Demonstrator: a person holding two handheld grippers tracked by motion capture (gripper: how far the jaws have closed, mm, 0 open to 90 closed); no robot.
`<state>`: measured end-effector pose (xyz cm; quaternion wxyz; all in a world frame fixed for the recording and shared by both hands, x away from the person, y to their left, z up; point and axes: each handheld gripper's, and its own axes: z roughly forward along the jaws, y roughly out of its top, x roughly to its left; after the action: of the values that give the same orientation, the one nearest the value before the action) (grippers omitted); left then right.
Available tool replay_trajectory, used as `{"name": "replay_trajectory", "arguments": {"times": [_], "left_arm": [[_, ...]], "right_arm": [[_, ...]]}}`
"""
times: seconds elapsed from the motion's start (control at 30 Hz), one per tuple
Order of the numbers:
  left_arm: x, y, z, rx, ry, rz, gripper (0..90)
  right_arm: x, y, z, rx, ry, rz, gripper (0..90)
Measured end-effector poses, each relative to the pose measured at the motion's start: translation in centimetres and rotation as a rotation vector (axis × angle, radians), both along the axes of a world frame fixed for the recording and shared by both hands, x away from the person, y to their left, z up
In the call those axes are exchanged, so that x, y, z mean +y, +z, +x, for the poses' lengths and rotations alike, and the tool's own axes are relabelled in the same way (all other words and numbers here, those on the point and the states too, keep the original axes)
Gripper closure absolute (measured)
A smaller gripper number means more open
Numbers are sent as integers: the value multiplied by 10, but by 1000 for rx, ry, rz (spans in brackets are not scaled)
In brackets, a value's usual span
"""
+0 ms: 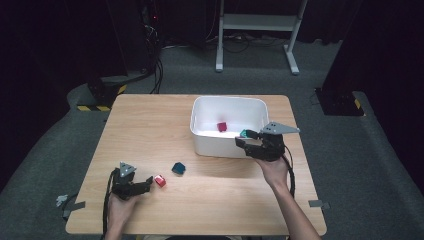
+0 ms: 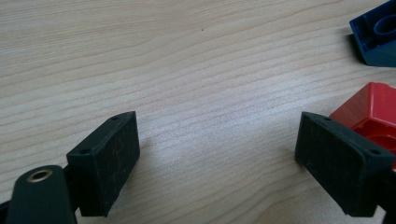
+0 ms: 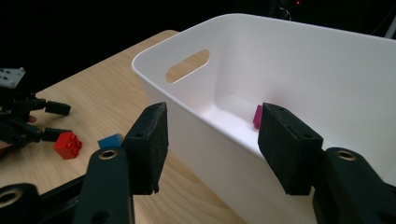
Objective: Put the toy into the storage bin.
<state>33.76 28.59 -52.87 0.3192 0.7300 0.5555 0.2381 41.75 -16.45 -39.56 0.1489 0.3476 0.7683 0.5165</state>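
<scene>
Holding the right tongs [image 1: 246, 140] wide open at the near wall of the white tub [image 1: 202, 142], gripping nothing between the pads. Straddling that wall in the right gripper view (one black jaw outside the tub [image 3: 299, 51], the other over its inside). Looking past the inner jaw at a magenta brick [image 3: 257, 116] lying on the tub floor, partly hidden by the jaw. Finding the same magenta brick [image 1: 222, 127] near the middle of the tub from the high view. Noticing a small teal piece [image 1: 243, 133] just at the tips of the right tongs, by the tub's near rim (cannot tell whether lying in the tub or touching a jaw).

Resting the left tongs [image 1: 148, 184] low on the wooden bench [image 1: 150, 125] near its front left corner, jaws spread wide over bare wood, gripping nothing. Sitting just beside a red brick [image 1: 160, 180], with that red brick [image 2: 373, 112] showing behind the outer side of one jaw of the left tongs [image 2: 215, 135], outside the gap. Leaving a blue brick [image 1: 178, 168] a little farther on, between the red brick and the tub, apart from both; catching the same blue brick [image 2: 378, 37] at the upper corner of the left gripper view.

Blocking nothing on the open wood between the bricks and the tub. Surrounding the bench with grey carpet [image 1: 350, 160], a white metal frame [image 1: 257, 22] at the far side, black cables [image 1: 157, 75] running down to the floor, and yellow-and-black striped tape [image 1: 95, 107] at the far left (plus scraps of grey tape [image 1: 318, 203] on the bench's front edge).
</scene>
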Motion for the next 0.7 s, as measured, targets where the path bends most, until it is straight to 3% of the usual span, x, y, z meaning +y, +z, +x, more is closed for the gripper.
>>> {"name": "replay_trajectory", "arguments": {"times": [0.33, 0.5, 0.7], "left_arm": [[0, 2, 0, 18, -5, 3, 142], [2, 5, -3, 18, -4, -10, 143], [4, 12, -11, -2, -21, -19, 142]], "right_arm": [[4, -32, -26, -1, 22, -40, 431], [5, -55, -30, 31, 16, -58, 431], [6, -88, -29, 101, 2, -93, 435]]}}
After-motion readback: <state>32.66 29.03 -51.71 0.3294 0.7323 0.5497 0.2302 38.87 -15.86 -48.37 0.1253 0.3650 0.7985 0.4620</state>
